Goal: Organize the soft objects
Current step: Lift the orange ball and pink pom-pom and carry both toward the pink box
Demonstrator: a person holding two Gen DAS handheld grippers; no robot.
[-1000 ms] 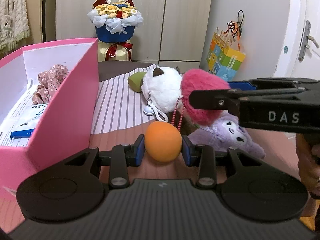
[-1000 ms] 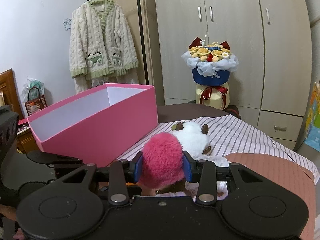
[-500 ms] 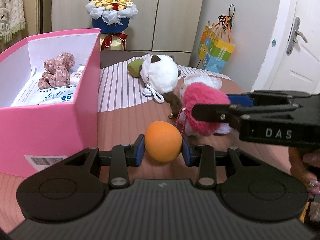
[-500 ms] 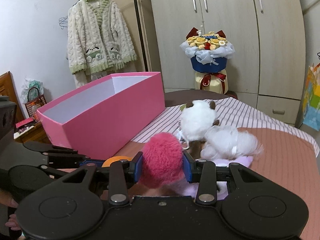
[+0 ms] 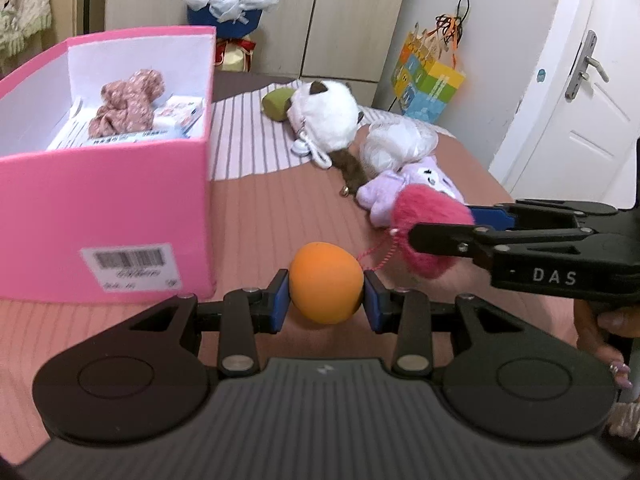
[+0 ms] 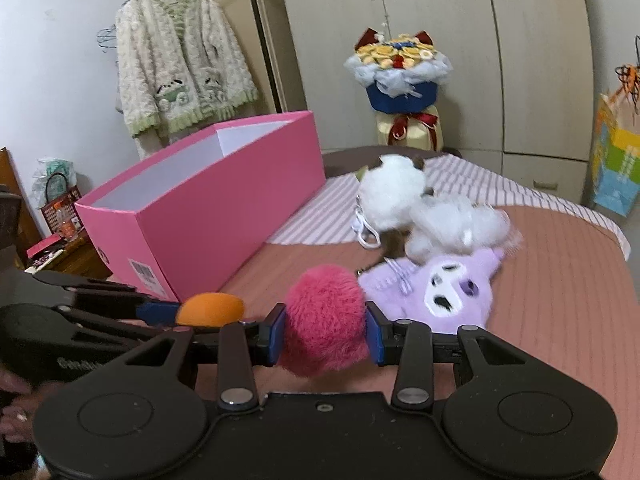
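Note:
My left gripper [image 5: 325, 295] is shut on an orange soft ball [image 5: 325, 282], held above the bed in front of the pink box [image 5: 104, 208]. My right gripper [image 6: 325, 334] is shut on a fluffy pink pompom [image 6: 326, 324]; it also shows in the left wrist view [image 5: 428, 236], to the right of the ball. The pink box [image 6: 224, 216] holds a floral scrunchie [image 5: 128, 104] and tissue packs. On the bed lie a purple plush [image 6: 444, 292], a white fluffy piece [image 6: 460, 228], a white round plush [image 6: 392, 192] and a green soft item [image 5: 276, 103].
A flower bouquet [image 6: 400, 76] stands at the wardrobe beyond the bed. A colourful gift bag [image 5: 432, 84] hangs at the right by the door. A cardigan [image 6: 180, 76] hangs on the left wall. A wooden side table [image 6: 60, 248] with clutter stands left of the box.
Both grippers have pulled back and up from the plush pile, each keeping its hold. The purple plush and white fluffy piece, hidden before, now show on the bed.

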